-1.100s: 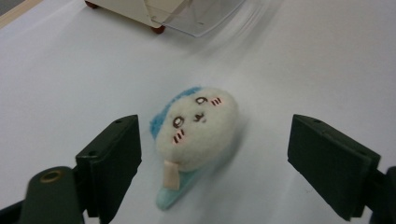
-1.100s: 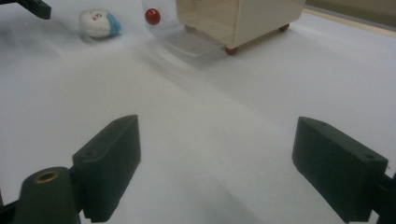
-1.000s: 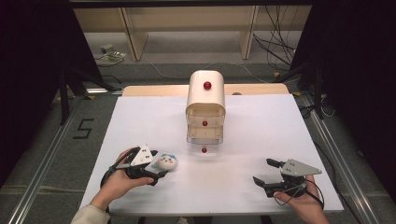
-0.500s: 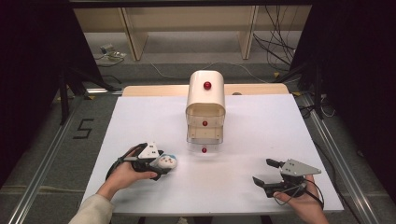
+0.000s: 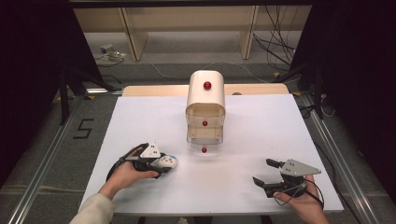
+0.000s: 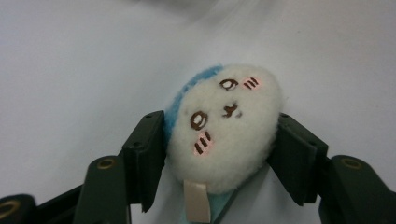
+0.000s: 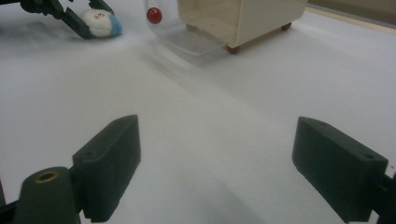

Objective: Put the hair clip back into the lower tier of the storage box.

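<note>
The white table carries a cream drawer cabinet with red knobs near its middle, its clear bottom drawer pulled out. At the near right, the right claw rests on the table, spread wide and grasping nothing. At the near left, the left claw is clenched around a small white and blue plush toy, which sits on the table left of the open drawer.

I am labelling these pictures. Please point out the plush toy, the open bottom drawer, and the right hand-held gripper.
plush toy (image 6: 224, 126): left gripper view, on its white face.
open bottom drawer (image 5: 204, 150): high view, on its red knob.
right hand-held gripper (image 5: 267, 173): high view, midway between its fingertips.
</note>
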`<state>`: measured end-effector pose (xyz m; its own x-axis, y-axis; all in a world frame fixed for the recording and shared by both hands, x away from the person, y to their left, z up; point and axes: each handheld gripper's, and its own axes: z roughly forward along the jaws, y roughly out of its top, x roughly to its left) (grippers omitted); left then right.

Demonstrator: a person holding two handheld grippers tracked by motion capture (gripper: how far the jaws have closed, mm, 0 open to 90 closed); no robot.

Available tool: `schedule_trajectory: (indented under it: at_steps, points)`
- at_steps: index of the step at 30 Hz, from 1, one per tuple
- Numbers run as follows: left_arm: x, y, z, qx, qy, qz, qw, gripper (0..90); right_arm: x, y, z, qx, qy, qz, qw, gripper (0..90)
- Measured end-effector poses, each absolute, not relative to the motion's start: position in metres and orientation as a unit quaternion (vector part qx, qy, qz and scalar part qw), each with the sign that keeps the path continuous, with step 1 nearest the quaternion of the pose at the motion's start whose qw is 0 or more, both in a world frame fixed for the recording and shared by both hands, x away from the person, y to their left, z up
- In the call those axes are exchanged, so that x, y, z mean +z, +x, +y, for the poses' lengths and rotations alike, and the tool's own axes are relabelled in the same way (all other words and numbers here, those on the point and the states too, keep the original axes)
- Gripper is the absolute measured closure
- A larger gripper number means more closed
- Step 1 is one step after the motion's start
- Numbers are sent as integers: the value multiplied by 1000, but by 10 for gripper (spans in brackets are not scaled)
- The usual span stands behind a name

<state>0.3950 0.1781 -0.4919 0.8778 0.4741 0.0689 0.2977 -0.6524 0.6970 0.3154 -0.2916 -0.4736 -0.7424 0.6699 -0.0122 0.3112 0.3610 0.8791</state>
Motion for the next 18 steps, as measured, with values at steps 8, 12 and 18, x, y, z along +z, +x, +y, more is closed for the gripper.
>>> schedule_trajectory:
  at_steps: [8,12,18]
  points:
    - [-490,394,178,124,896,229,359,442,-473,315,-292,476,305,803,188,162]
    - [-490,393,177,126,894,234,360,446,-473,315,-292,477,304,803,188,162]
    - [-488,391,177,125,891,242,365,446,-473,315,-292,477,304,803,187,162]
